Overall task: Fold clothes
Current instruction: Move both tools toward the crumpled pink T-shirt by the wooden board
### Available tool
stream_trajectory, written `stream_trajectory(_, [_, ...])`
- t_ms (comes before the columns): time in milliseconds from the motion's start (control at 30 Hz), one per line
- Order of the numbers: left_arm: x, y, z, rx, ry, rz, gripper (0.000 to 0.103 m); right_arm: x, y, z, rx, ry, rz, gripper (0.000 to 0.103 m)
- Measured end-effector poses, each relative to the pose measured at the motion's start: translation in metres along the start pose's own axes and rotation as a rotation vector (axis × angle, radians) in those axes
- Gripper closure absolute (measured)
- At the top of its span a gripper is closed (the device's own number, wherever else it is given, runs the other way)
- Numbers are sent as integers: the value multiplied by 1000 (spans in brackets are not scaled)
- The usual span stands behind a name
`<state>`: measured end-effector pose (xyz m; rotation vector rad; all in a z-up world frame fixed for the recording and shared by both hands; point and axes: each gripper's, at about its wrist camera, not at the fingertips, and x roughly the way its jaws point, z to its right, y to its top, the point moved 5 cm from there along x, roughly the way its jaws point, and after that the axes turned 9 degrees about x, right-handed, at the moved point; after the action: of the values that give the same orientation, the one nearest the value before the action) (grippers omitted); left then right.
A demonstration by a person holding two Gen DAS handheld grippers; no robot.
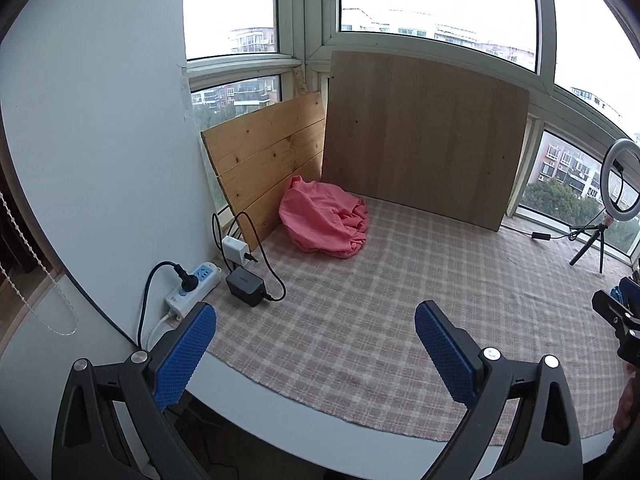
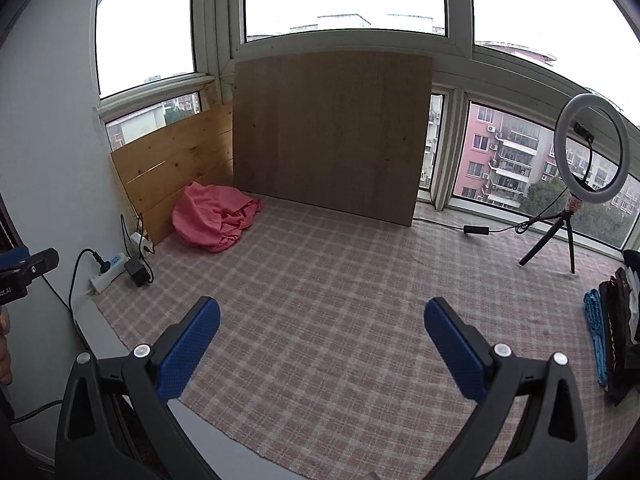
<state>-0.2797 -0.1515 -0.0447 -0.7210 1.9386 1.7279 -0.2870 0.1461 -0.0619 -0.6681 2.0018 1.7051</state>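
Note:
A crumpled pink garment [image 1: 326,220] lies in the far left corner of the checked cloth, against the wooden boards; the right wrist view shows the pink garment [image 2: 212,216] too. My left gripper [image 1: 316,320] hovers open above the near edge of the cloth, well short of the garment, with nothing between its blue pads. My right gripper [image 2: 322,316] is open too, over the middle of the cloth, empty. A pile of folded clothes [image 2: 612,328] in blue and dark colours sits at the right edge.
A power strip [image 1: 194,290] with chargers and cables lies at the left by the wall. Two wooden boards [image 1: 424,136] lean against the window. A ring light on a tripod [image 2: 576,184] stands at the far right, its cable trailing across the cloth [image 2: 340,280].

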Motion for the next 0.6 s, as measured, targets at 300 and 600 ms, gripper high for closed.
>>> stream_trajectory(300, [64, 44, -36, -26, -10, 10, 3, 95, 45, -67, -55, 41, -53, 0])
stream_trajectory(600, [106, 34, -68, -75, 39, -40, 3, 201, 50, -128, -241, 126, -90, 0])
